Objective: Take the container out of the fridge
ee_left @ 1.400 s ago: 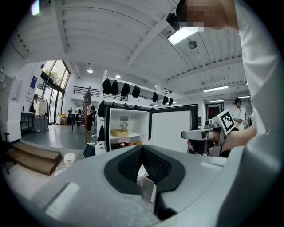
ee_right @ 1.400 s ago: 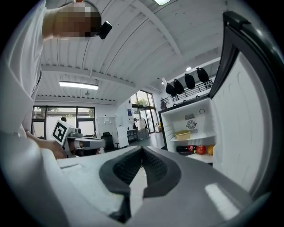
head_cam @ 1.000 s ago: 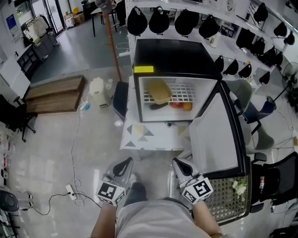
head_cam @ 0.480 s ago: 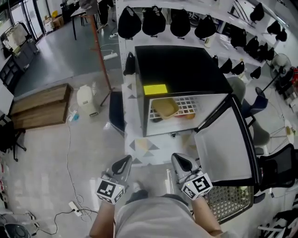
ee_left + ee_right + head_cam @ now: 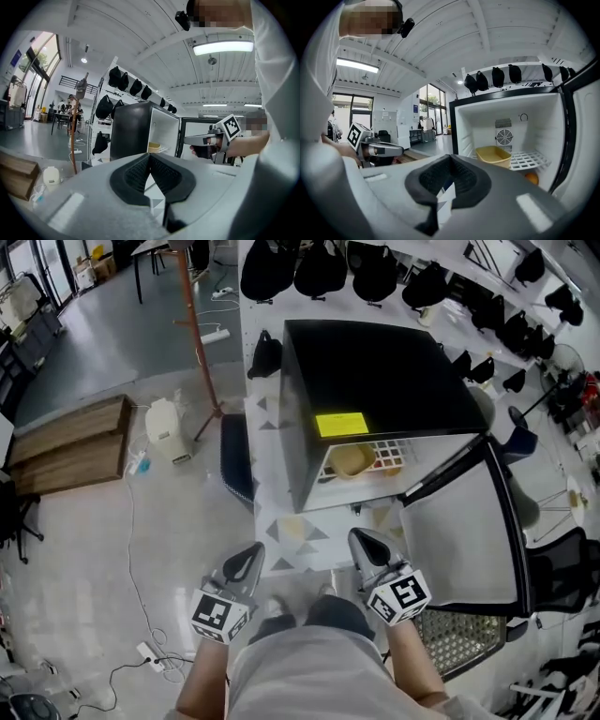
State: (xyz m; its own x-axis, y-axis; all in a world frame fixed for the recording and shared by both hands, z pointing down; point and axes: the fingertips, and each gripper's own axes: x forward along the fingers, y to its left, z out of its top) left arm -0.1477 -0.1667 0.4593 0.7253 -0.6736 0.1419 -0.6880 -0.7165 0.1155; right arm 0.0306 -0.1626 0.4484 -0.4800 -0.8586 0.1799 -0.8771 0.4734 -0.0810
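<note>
Ahead of the right claw point(image 5: 449, 171) and a little to its right, the shallow yellow plastic container point(image 5: 493, 156) sits on the white wire shelf point(image 5: 529, 159) inside the small black fridge point(image 5: 375, 381). The fridge's door point(image 5: 464, 531) hangs wide open on that claw's right side. Both claws are well short of the container. The right claw's pads are pressed together with nothing between them. The left claw point(image 5: 150, 164) is likewise closed and empty, level beside the other.

The container looks like a thin-walled open tub, probably light and fairly stiff, with some give at the rim. Whether it holds anything cannot be seen. Its smooth walls may be slippery, so a pinch over the near rim seems the best hold, with a slight lift to clear the wire. An orange round fruit point(image 5: 530, 178) lies below the shelf, out of that path.

A yellow rectangular sticker point(image 5: 341, 424) on the fridge's top front edge carries print too small to read. The right claw's marker cube point(image 5: 400, 599) shows only a black-and-white square pattern. No brand is legible.
</note>
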